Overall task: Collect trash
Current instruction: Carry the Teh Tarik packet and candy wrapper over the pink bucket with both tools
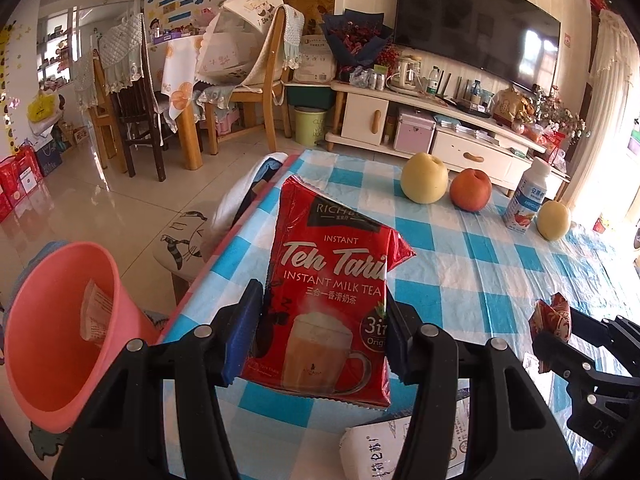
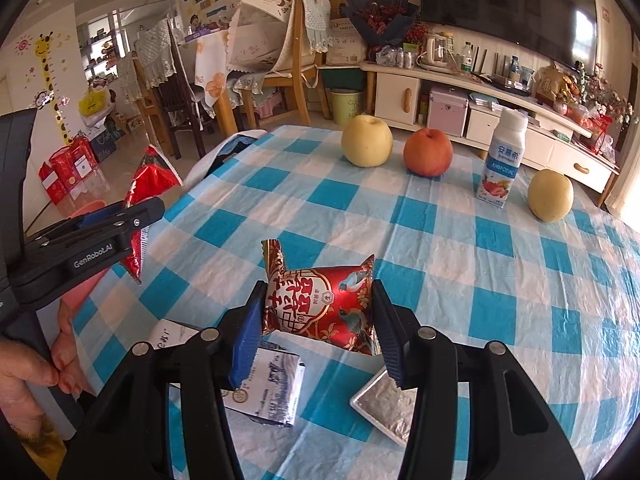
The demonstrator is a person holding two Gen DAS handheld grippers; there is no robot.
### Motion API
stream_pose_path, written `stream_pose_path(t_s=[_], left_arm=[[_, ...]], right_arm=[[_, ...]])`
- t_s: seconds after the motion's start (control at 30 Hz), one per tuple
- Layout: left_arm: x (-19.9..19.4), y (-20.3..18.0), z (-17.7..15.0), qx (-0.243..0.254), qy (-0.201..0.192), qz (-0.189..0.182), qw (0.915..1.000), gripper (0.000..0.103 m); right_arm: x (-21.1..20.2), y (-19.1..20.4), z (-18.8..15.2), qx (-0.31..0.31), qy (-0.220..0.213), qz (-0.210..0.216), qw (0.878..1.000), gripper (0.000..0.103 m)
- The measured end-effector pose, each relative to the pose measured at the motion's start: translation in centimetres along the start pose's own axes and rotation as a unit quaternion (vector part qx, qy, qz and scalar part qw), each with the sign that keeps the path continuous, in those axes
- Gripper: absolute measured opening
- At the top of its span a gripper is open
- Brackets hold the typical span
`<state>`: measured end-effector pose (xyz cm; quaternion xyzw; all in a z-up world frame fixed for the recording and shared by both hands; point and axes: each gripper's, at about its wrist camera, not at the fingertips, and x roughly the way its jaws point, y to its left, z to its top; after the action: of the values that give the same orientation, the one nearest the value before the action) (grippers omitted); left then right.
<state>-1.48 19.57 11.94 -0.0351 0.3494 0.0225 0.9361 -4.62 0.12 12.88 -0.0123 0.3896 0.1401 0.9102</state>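
Wrappers in both claws, bin next.
My left claw (image 1: pixel 324 332) grips the red tea bag (image 1: pixel 332 280) above the bench (image 1: pixel 460 248); my right claw (image 2: pixel 318 328) grips a red snack pack (image 2: pixel 320 308). I should swing each over the pink bin (image 1: pixel 60 340) at the left edge before letting go.

Desk (image 2: pixel 440 240), blue-white check cloth, carries: yellow pear (image 2: pixel 367 141) left of red apple (image 2: pixel 427 152); yogurt bottle (image 2: pixel 502 159) right of apple; second pear (image 2: pixel 550 195) beyond bottle. Television (image 2: pixel 508 4) behind.
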Motion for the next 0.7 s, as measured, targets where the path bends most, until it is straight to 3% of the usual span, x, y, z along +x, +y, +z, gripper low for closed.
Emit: stream_pose_path(t_s=[0.7], left_arm=[[-1.2, 8.5, 2.7, -0.069, -0.044, 0.082, 0.9933, 0.057]], right_arm=[[0.3, 9.9, 2.4, -0.063, -0.01, 0.067, 0.996, 0.052]])
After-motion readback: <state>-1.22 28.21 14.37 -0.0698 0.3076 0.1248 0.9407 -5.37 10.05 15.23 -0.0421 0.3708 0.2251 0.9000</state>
